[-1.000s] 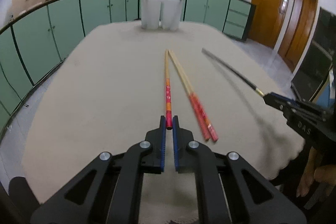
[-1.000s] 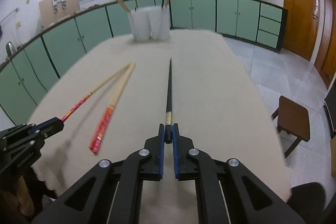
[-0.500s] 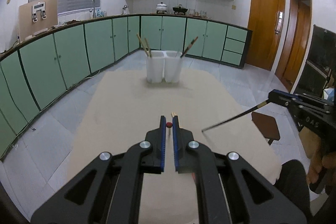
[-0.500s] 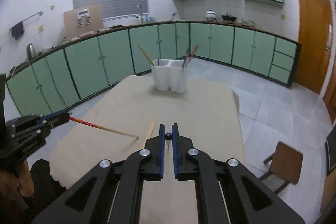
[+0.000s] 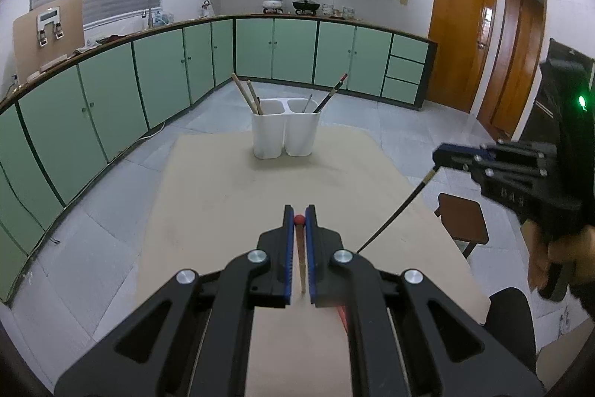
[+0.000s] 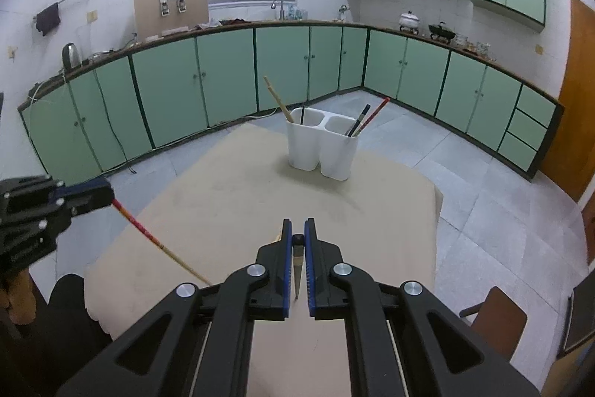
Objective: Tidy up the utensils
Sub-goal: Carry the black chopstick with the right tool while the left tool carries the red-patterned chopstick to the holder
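Observation:
My left gripper (image 5: 299, 211) is shut on a red-ended wooden chopstick (image 5: 298, 220) that hangs down and back between its fingers; it also shows in the right wrist view (image 6: 156, 241). My right gripper (image 6: 297, 224) is shut on a black chopstick (image 6: 297, 241), seen slanting down in the left wrist view (image 5: 398, 211). Both are lifted well above the beige table (image 5: 223, 181). A white two-compartment holder (image 5: 285, 129) stands at the table's far end with several chopsticks in it; it also shows in the right wrist view (image 6: 321, 144).
Another red-ended chopstick (image 5: 342, 315) lies on the table, mostly hidden under my left gripper. A brown stool (image 5: 461, 222) stands right of the table. Green cabinets (image 5: 148, 73) line the walls.
Both grippers have lifted their chopsticks off the table and risen high. The chopsticks now hang down from the jaws instead of lying flat. The holder appears lower in both views.

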Demonstrator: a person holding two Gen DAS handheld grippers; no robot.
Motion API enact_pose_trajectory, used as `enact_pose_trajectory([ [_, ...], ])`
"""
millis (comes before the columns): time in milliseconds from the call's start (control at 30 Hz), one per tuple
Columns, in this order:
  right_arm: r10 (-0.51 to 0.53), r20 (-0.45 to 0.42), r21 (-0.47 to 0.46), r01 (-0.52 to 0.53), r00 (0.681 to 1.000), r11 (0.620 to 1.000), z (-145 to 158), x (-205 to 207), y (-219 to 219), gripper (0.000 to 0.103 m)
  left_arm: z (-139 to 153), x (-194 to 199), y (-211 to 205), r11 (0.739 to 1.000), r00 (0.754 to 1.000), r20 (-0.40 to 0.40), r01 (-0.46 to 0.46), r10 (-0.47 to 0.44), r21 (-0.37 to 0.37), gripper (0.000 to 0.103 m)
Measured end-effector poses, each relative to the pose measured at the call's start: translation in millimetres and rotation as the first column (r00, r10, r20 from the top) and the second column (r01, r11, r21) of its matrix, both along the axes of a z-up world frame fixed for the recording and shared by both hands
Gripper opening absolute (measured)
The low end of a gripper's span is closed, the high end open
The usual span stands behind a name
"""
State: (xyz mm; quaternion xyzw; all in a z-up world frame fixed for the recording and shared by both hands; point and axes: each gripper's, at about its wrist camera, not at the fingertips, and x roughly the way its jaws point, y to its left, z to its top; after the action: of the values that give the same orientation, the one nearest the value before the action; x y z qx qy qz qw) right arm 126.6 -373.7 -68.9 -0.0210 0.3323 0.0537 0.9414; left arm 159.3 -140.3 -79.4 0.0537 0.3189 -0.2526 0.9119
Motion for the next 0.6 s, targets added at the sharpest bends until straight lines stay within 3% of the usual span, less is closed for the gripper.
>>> enact_pose_trajectory([
  [233,0.008,-0.053,0.020,-0.007,0.999,1.000,3.7,28.0,-9.8,0.007,3.5,18.6,-3.2,1.000,1.000,-0.021,0.022,-0.022,0.004,0.005],
  [600,0.021,-0.069,0.014,-0.020,0.997,1.000,15.4,36.4,-11.8,0.007,13.5,31.7,-2.0,0.999,0.998,-0.047,0.037,-0.037,0.001,0.005],
])
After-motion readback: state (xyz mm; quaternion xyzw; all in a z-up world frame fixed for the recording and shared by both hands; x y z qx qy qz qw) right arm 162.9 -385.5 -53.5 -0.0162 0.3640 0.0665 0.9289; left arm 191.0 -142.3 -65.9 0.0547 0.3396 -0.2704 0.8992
